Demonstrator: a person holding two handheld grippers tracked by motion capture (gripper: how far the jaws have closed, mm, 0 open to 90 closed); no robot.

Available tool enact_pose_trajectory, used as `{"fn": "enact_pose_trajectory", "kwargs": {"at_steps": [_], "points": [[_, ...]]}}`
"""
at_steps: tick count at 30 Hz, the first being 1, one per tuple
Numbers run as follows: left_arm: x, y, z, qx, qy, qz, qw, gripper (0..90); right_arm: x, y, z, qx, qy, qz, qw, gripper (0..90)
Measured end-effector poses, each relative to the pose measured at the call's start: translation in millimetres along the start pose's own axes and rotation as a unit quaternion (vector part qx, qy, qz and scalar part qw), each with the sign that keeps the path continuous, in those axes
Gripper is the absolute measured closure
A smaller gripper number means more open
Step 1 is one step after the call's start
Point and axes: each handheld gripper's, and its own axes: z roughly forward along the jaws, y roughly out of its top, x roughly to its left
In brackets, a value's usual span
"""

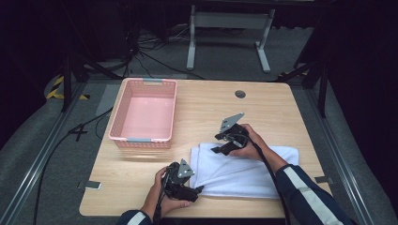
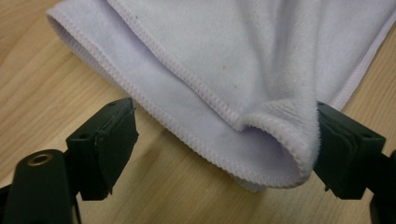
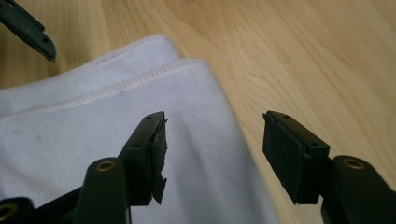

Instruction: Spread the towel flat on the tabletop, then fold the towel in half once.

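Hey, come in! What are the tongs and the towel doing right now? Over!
Left tongs open, towel corner between them. Right tongs open over the folded edge. Basket apart, nothing blocking.

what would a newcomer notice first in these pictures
First the white towel, folded on the near right part of the wooden table. Both tongs work at it: the left tongs stand open around its folded near-left corner, and the right tongs are open over its far-left corner. Next comes the empty pink basket at the far left.
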Motion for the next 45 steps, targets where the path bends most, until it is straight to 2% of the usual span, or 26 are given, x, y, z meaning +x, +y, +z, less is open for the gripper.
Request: {"fn": "enact_pose_trajectory", "kwargs": {"at_steps": [1, 2, 3, 5, 8, 12, 14, 15, 18, 19, 20, 23, 24, 25, 26, 27, 29, 30, 31, 33, 34, 35, 36, 40, 42, 45], "points": [[-0.2, -2.9, 0.8, 0.005, -0.004, -0.01, 0.9999, 15.8, 1.1, 2.4, 4.6, 0.007, 0.004, -0.005, 1.0, 39.9], [-0.2, -2.9, 0.8, 0.005, -0.004, -0.01, 0.9999, 15.9, 1.1, 2.4, 4.6, 0.007, 0.004, -0.005, 1.0, 39.9], [-0.6, -5.5, 2.6, 0.015, -0.008, -0.008, 0.9998, 16.1, 4.7, 7.0, 12.8, 0.021, 0.008, -0.021, 0.9995, 39.3], [-0.9, -7.8, 3.3, 0.02, -0.002, -0.005, 0.9998, 15.2, 6.8, 9.8, 19.0, 0.034, 0.005, -0.03, 0.9989, 38.5], [-0.7, -9.4, 3.3, 0.012, -0.002, -0.014, 0.9998, 15.3, 7.5, 11.2, 29.7, 0.054, 0.009, -0.033, 0.998, 36.1], [-3.0, -11.1, 3.9, 0.007, 0.005, -0.007, 0.9999, 14.3, 3.6, 13.2, 30.3, 0.048, 0.007, -0.024, 0.9985, 34.2], [-4.1, -11.3, 3.2, 0.013, 0.007, -0.008, 0.9999, 13.5, 1.9, 14.3, 32.0, 0.049, 0.009, -0.023, 0.9985, 32.3], [-5.5, -11.3, 4.9, 0.004, 0.007, -0.005, 1.0, 13.4, 1.2, 14.8, 33.4, 0.05, 0.012, -0.025, 0.9984, 32.3], [-10.7, -9.0, 7.5, 0.004, -0.003, 0.002, 1.0, 13.4, 0.7, 18.3, 38.5, 0.055, 0.023, -0.025, 0.9979, 30.6], [-10.7, -9.0, 7.5, 0.004, -0.003, 0.002, 1.0, 13.4, 0.1, 19.0, 40.2, 0.057, 0.026, -0.026, 0.9977, 30.4], [-16.7, -5.8, 11.8, 0.005, -0.005, 0.016, 0.9999, 12.5, -1.3, 19.5, 42.7, 0.06, 0.033, -0.023, 0.9974, 30.5], [-20.3, -3.7, 15.7, 0.011, 0.001, 0.025, 0.9996, 7.3, -3.8, 19.8, 44.3, 0.057, 0.049, -0.017, 0.997, 31.6], [-21.1, -2.5, 17.8, 0.008, 0.002, 0.022, 0.9997, 7.3, -3.4, 20.1, 44.4, 0.055, 0.052, -0.023, 0.9968, 34.5], [-22.2, -0.7, 20.3, 0.006, 0.001, 0.021, 0.9998, 7.3, 0.2, 20.8, 44.1, 0.048, 0.073, -0.027, 0.9958, 57.9], [-22.2, -0.7, 20.3, 0.006, 0.001, 0.021, 0.9998, 7.8, 2.2, 21.2, 43.9, 0.048, 0.083, -0.031, 0.9949, 62.8], [-22.3, 0.1, 21.5, 0.002, 0.004, 0.02, 0.9998, 7.8, 2.2, 21.2, 43.9, 0.048, 0.083, -0.031, 0.9949, 62.8], [-22.0, 1.8, 21.8, -0.003, 0.006, 0.019, 0.9998, 17.2, 6.0, 22.4, 43.9, 0.053, 0.088, -0.036, 0.994, 70.6], [-20.5, 2.4, 21.2, -0.008, 0.01, 0.019, 0.9997, 17.2, 6.0, 22.4, 43.9, 0.053, 0.088, -0.036, 0.994, 70.6], [-19.2, 2.9, 20.3, -0.015, 0.013, 0.011, 0.9997, 34.3, 6.4, 22.6, 43.4, 0.053, 0.091, -0.038, 0.9937, 74.2], [-16.3, 3.2, 18.0, -0.016, 0.015, 0.011, 0.9997, 49.3, 7.0, 22.8, 43.3, 0.053, 0.091, -0.04, 0.9936, 75.4], [-15.2, 3.3, 17.3, -0.018, 0.017, 0.013, 0.9996, 49.3, 8.5, 23.5, 42.8, 0.052, 0.083, -0.046, 0.9941, 76.7], [-13.0, 3.5, 15.8, -0.014, 0.02, 0.011, 0.9996, 61.8, 11.9, 25.5, 42.5, 0.049, 0.068, -0.052, 0.9951, 78.2], [-12.6, 3.2, 14.6, -0.01, 0.021, 0.01, 0.9997, 65.2, 13.1, 26.6, 43.0, 0.047, 0.065, -0.055, 0.9952, 78.6], [-8.3, -0.4, 6.1, 0.002, 0.035, 0.023, 0.9991, 68.2, 18.0, 37.0, 41.5, 0.028, 0.06, -0.067, 0.9956, 79.1], [-7.1, -2.7, 1.9, -0.003, 0.038, 0.021, 0.9991, 68.7, 19.2, 40.7, 39.8, 0.02, 0.059, -0.067, 0.9958, 79.2], [-3.1, -7.8, -19.5, -0.023, 0.054, 0.028, 0.9978, 68.9, 23.5, 56.1, 33.4, -0.02, 0.072, -0.074, 0.9945, 79.3]]}}
